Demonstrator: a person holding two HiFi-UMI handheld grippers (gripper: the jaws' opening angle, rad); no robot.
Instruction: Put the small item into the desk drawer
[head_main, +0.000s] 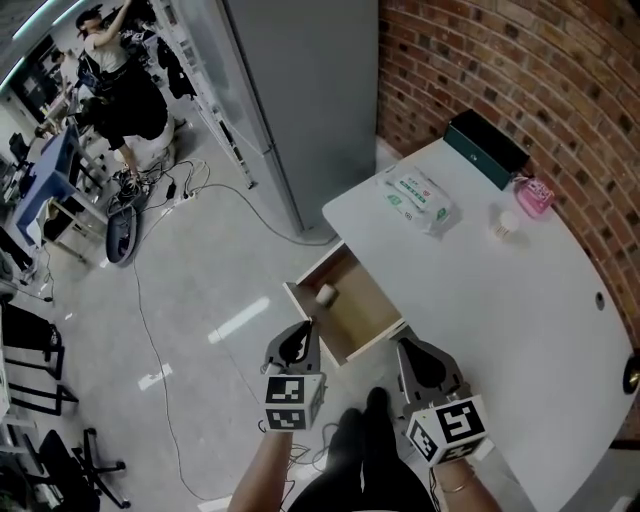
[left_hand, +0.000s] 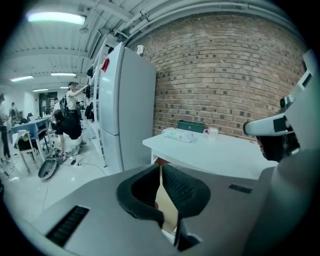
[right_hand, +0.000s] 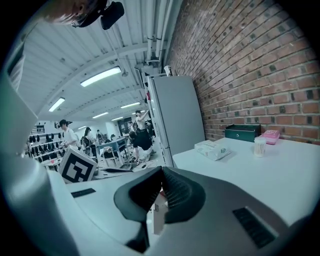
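Small item (head_main: 325, 294) sits inside the open desk drawer (head_main: 372, 342), toward its far-left corner in the head view. Left gripper (head_main: 297, 342) is nearer, just beside the drawer's near edge; right gripper (head_main: 420, 363) hangs off to the right. Both jaw pairs pinched together, empty. Item too small for its long axis to be read.

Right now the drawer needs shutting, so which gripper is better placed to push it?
Probably left: the left gripper, jaws shut, sits before the drawer front; the right gripper is off beside it.
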